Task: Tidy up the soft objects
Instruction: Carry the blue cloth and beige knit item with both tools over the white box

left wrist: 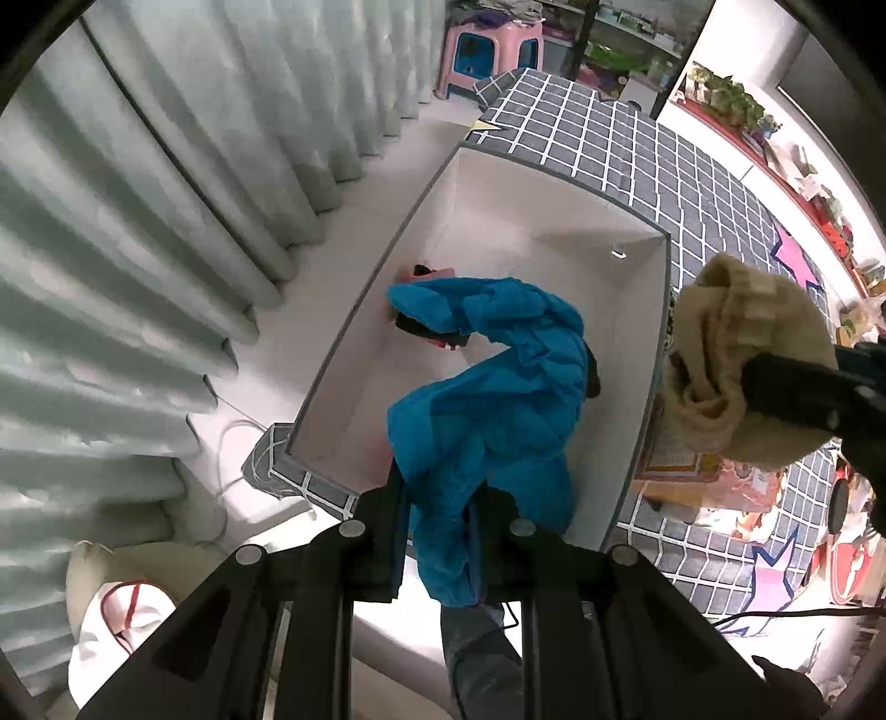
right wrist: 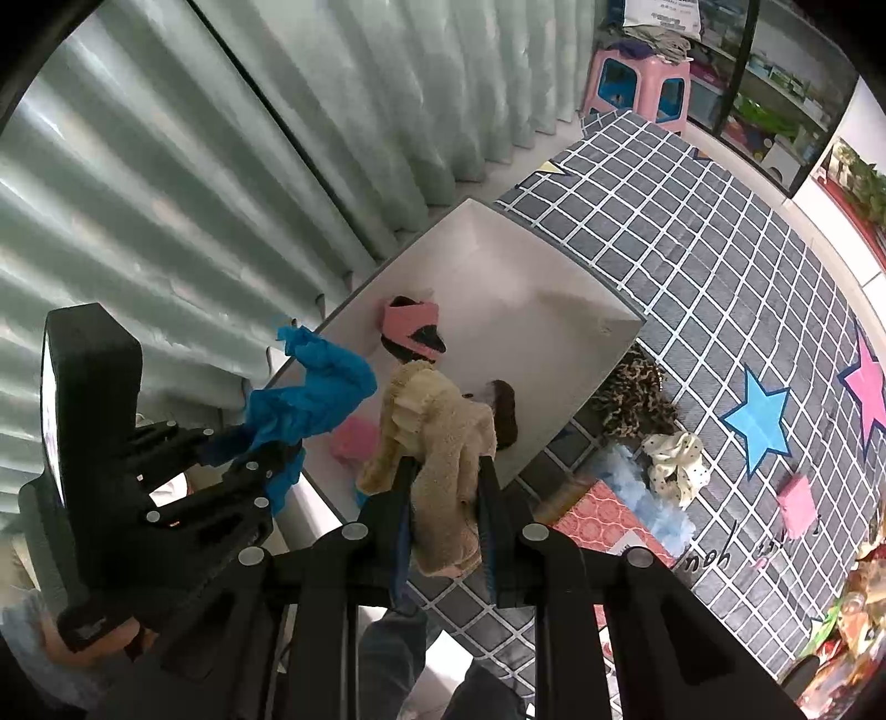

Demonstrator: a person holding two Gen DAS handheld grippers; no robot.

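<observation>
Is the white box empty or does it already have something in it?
Not empty. Inside the white box, a pink and black item lies on its floor.

The blue cloth covers most of the pink and black item in the white box. The beige sock hides part of a brown item behind it. Shelf contents beyond the mat are too small to identify.

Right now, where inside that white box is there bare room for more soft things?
The white box is bare at its far end, beyond the pink-and-black item. The near end is crowded: a pink piece and a brown item lie there.
</observation>
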